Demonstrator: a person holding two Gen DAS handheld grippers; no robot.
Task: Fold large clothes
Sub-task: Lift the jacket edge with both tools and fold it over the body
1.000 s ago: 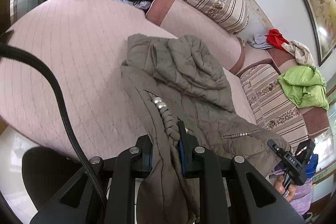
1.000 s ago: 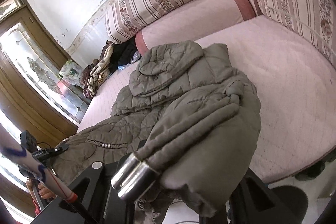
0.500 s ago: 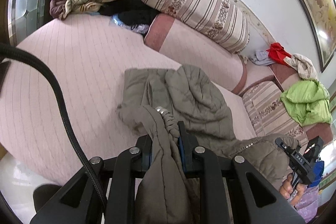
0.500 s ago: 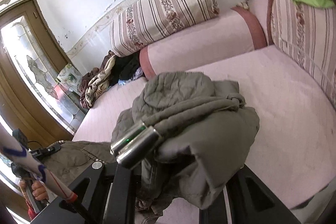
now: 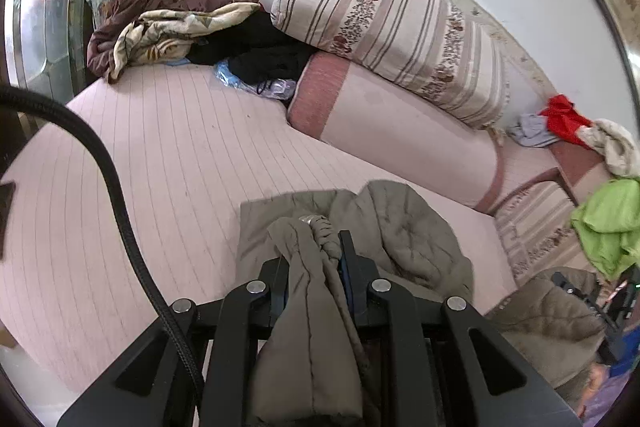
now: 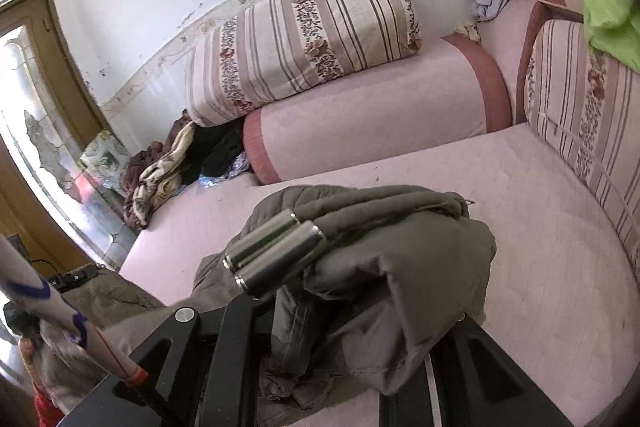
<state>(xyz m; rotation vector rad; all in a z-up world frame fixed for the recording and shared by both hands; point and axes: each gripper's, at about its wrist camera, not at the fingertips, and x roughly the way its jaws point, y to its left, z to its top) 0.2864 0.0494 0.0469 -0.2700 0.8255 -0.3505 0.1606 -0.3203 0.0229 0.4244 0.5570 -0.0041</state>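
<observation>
An olive-grey quilted jacket (image 5: 404,231) lies bunched at the near edge of the pink sofa seat (image 5: 168,155). My left gripper (image 5: 314,251) is shut on a fold of the jacket's edge, with a braided drawcord between the fingers. My right gripper (image 6: 340,311) is shut on another part of the jacket (image 6: 404,279), whose fabric drapes over and hides the fingers. Two metal cord ends (image 6: 272,251) stick out to the left. The jacket hangs lifted between both grippers.
A striped bolster cushion (image 5: 396,31) and pink backrest (image 5: 400,131) run along the back. A pile of brown, cream and black clothes (image 5: 180,27) lies at the far left. Red, grey and green garments (image 5: 608,219) sit on the right cushions. A black cable (image 5: 120,195) crosses left.
Both grippers have lifted and pulled the jacket back toward the sofa's near edge. Less of it lies flat on the seat, and it is more bunched up.
</observation>
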